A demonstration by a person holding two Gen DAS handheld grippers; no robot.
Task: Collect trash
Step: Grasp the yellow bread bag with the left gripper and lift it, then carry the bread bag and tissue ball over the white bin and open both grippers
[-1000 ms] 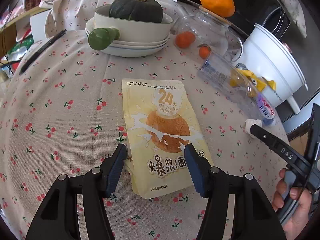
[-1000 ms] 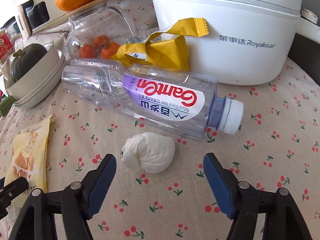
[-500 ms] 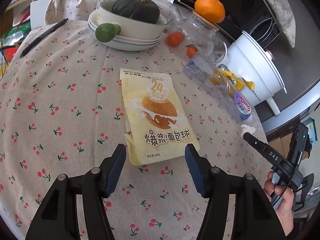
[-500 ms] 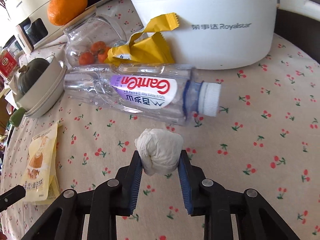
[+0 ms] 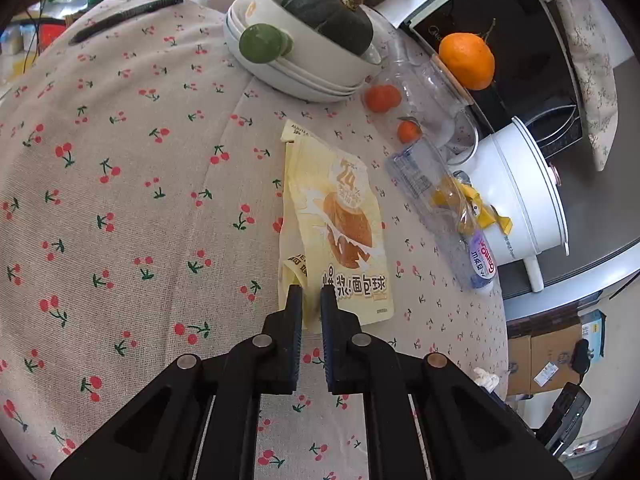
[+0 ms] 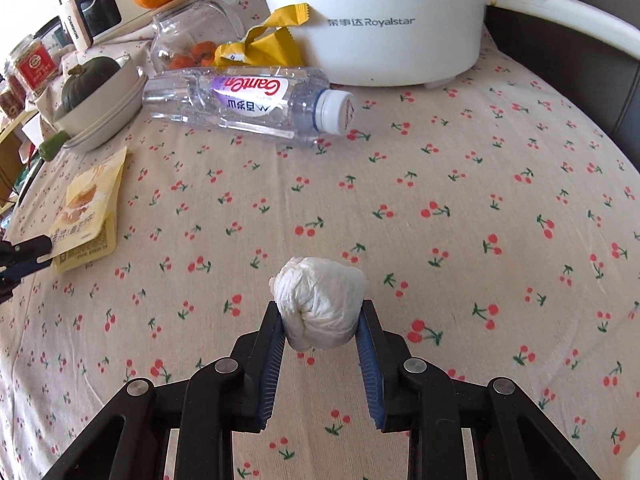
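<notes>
Pinching the snack bag's [image 5: 340,232] hidden edge, left claw [image 5: 311,294]; right claw [image 6: 322,320] grips tissue wad [image 6: 320,304].

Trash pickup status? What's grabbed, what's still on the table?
Nothing visibly binned yet. In hand: right tongs clamp the crumpled tissue ball; left tongs are shut on the yellow snack bag at its corner. Left: the empty water bottle and yellow wrapper by the white cooker.

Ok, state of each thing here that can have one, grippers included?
left gripper: shut on the snack pouch
right gripper: shut on the tissue wad
snack pouch: flat, one corner pinched
tissue wad: crumpled, held
water bottle: capped, on its side
yellow wrapper: torn open, crumpled
glass jar: on its side
</notes>
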